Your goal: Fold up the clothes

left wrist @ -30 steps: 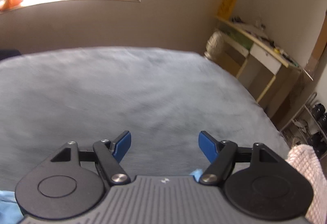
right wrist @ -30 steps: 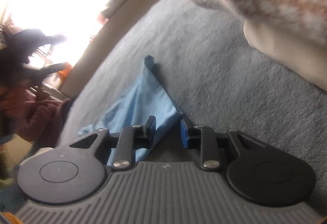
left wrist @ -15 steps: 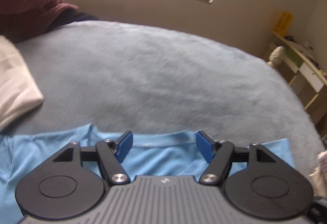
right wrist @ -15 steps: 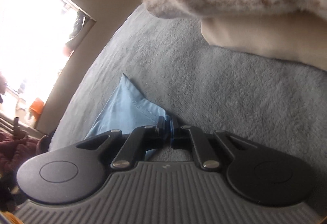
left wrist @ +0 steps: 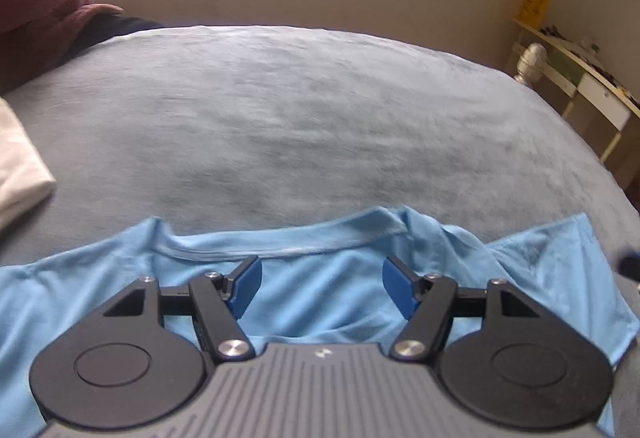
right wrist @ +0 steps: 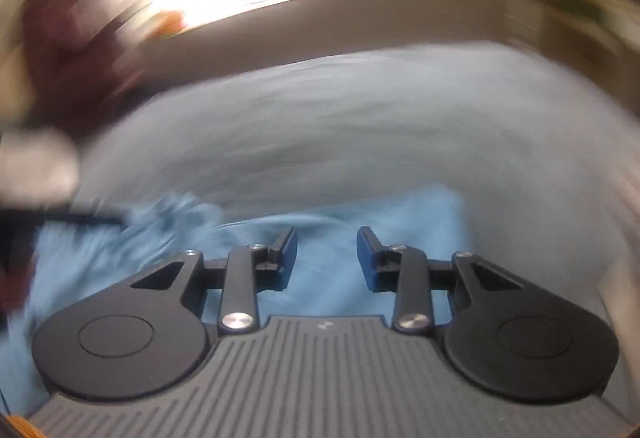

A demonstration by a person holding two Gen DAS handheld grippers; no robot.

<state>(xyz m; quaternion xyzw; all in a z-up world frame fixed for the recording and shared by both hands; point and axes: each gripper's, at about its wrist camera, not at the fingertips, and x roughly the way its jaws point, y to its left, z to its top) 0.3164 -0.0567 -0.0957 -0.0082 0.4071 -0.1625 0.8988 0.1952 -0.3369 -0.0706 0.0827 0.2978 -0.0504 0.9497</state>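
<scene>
Right gripper (right wrist: 327,258) just let go: half a second ago its jaws were pinched on a corner of the light blue shirt (left wrist: 320,290), now they're opening with nothing between them, the view heavily blurred as it swings over the cloth. Left gripper (left wrist: 320,292) has dropped in low over the shirt, jaws spread wide and holding nothing, collar (left wrist: 288,244) just past its tips at 12 o'clock. Shirt lies spread flat on the grey bed cover (left wrist: 320,110), sleeve out at 3 o'clock, cream folded garment (left wrist: 20,166) at 9 o'clock. Looks like laying-out is done and folding hasn't started; next probably a fresh grab near collar or shoulders.
</scene>
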